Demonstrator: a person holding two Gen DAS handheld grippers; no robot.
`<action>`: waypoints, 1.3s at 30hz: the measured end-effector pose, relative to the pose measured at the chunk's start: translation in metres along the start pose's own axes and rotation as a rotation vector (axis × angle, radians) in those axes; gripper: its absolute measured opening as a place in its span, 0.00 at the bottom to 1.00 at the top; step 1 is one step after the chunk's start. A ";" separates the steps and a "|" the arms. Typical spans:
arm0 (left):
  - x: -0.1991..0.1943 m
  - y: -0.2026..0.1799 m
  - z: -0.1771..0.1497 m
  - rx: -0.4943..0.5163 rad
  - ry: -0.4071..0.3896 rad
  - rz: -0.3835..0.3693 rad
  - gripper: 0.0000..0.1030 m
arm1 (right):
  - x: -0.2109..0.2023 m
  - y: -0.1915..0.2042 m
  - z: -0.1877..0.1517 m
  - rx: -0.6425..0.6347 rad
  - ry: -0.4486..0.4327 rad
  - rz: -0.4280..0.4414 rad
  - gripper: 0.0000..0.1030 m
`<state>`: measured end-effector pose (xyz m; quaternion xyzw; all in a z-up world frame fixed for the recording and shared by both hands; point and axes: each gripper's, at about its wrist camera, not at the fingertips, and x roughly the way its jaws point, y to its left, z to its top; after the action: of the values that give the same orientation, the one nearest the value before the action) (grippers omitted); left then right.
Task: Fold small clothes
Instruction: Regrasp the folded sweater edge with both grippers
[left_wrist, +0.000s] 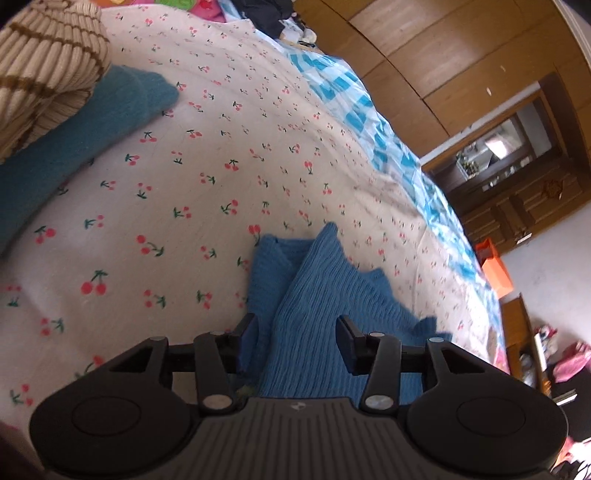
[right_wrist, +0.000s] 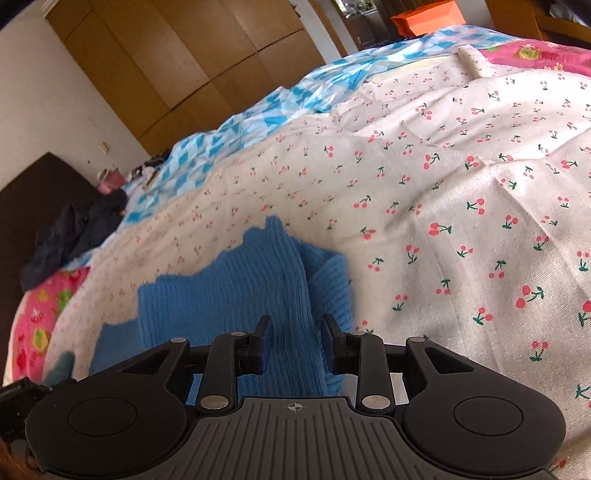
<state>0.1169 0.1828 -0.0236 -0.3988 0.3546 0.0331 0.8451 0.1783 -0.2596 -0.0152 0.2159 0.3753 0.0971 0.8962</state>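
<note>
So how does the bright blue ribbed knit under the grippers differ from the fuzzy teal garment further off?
The bright blue ribbed knit shows clear ridges and zigzag edges; the fuzzy teal garment looks soft and smooth. The blue one lies bare; the teal one sits partly under a striped beige sweater. Both rest on the cherry-print sheet.

We see our left gripper (left_wrist: 295, 341) and our right gripper (right_wrist: 293, 341) as matching black tools — each has a ribbed grey-black centre plate with a small round emblem near its top edge. On either side sits a broad rounded housing with a shallow disc pressed into it. Slim black link arms carry silver round-headed pins, and the short fingers (left_wrist: 249, 332) end in dark blue pads.
</note>
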 end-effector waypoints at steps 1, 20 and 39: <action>-0.001 -0.001 -0.003 0.021 0.003 0.016 0.48 | 0.001 0.003 -0.002 -0.020 0.010 -0.004 0.28; -0.006 -0.013 -0.005 0.133 -0.011 0.063 0.48 | -0.009 -0.009 -0.009 -0.063 0.076 -0.055 0.11; 0.010 -0.019 0.014 0.209 0.030 0.118 0.19 | -0.015 0.003 0.002 -0.073 0.062 0.032 0.08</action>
<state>0.1388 0.1778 -0.0111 -0.2871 0.3916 0.0397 0.8733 0.1688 -0.2623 -0.0033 0.1857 0.3958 0.1315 0.8897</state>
